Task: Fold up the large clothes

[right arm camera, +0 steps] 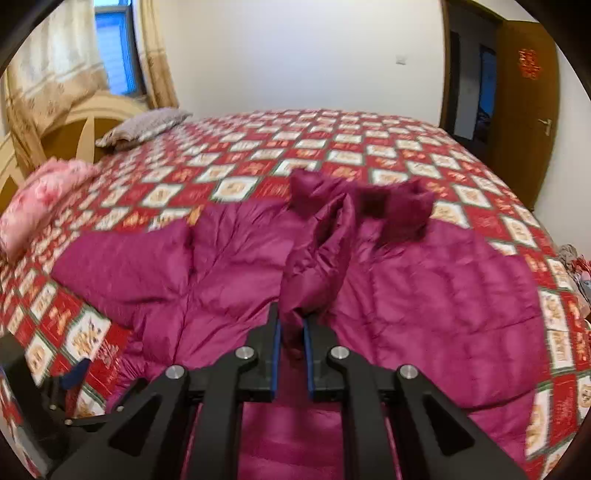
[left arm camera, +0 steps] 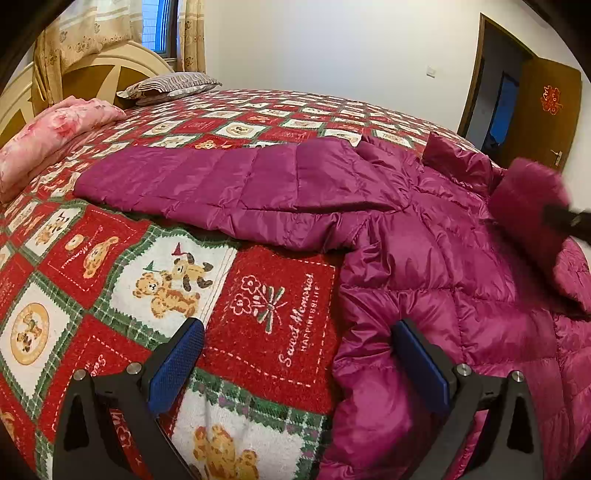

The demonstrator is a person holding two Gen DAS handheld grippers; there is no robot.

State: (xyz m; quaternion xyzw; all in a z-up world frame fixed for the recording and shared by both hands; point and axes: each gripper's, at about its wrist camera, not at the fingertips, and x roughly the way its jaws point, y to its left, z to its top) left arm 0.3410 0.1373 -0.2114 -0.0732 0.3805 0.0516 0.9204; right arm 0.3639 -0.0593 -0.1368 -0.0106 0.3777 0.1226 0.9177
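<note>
A bed (left arm camera: 258, 110) with a red patchwork bedspread (left arm camera: 122, 280) is shown before white walls (left arm camera: 332, 44), a curtained window (left arm camera: 159, 29) upper left and a brown door (left arm camera: 543, 110) upper right.

The left gripper (left arm camera: 297, 360) has two black arms of flat plate, each cut with a long triangular slot. Round silver bolt heads (left arm camera: 133, 368) sit in pairs near the top of each arm. Each finger carries a blue pad (left arm camera: 176, 365) with a fine dimpled, grid-like texture on its inner face.

The right gripper (right arm camera: 291, 328) is built the same way: black angular arms with triangular slots, four silver bolt heads (right arm camera: 247, 352) across them, and thin blue pads (right arm camera: 276, 354) showing as strips along the inner edges of the black fingers. Beside those bolt heads, at lower left, the other gripper's black frame shows blurred.
</note>
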